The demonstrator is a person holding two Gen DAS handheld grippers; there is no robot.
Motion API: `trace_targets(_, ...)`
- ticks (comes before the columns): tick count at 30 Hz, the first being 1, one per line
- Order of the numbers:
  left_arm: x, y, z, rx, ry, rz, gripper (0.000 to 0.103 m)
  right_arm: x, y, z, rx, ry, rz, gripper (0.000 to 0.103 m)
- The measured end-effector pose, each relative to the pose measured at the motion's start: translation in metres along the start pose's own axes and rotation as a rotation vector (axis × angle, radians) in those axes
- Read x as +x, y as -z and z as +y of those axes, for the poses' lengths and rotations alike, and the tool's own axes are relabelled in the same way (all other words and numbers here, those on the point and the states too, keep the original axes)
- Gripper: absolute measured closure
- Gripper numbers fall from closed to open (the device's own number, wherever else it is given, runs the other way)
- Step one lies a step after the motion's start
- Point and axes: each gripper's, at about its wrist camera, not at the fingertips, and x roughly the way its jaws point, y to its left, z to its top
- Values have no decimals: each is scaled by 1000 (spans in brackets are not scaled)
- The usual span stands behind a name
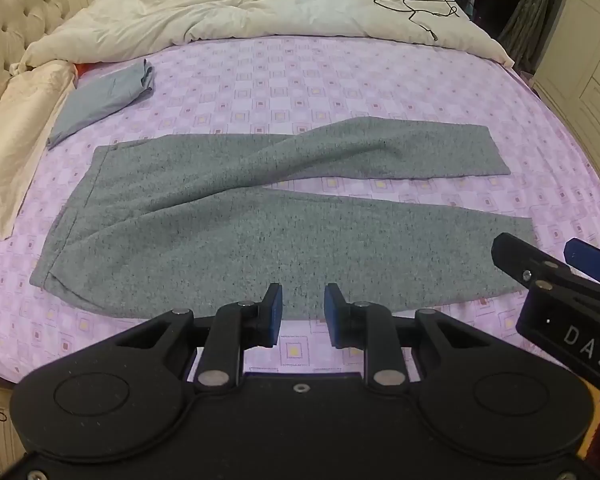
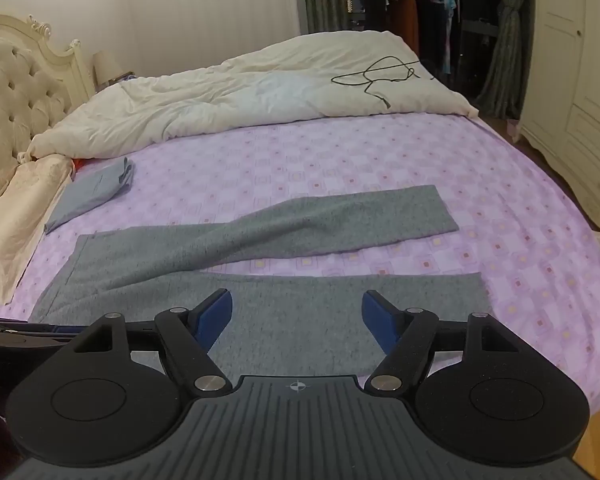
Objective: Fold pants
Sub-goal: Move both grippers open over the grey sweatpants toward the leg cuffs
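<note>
Left tongs stand partly open and empty at lower centre; right tongs gape wide, empty, lettered "DAS" in the left view. Grey pants lie spread mid-frame on the bed.

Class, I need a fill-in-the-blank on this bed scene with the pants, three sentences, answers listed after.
1. The grey pants lie spread on a sheet coloured ____.
2. The black cable rests on the cream ____.
3. Both the left gripper and the right gripper have their jaws ____.

Answers: pink; duvet; open
</note>
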Motion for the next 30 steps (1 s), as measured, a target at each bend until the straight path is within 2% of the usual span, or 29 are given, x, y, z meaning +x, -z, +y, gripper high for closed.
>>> trace_targets(22, 5, 1, 4, -23, -19, 18, 70, 8, 1, 9, -3, -41, 23, 32)
trace_targets(30, 19, -4, 11, -24, -21, 45, 70, 23, -2, 13, 3, -35, 53, 32)
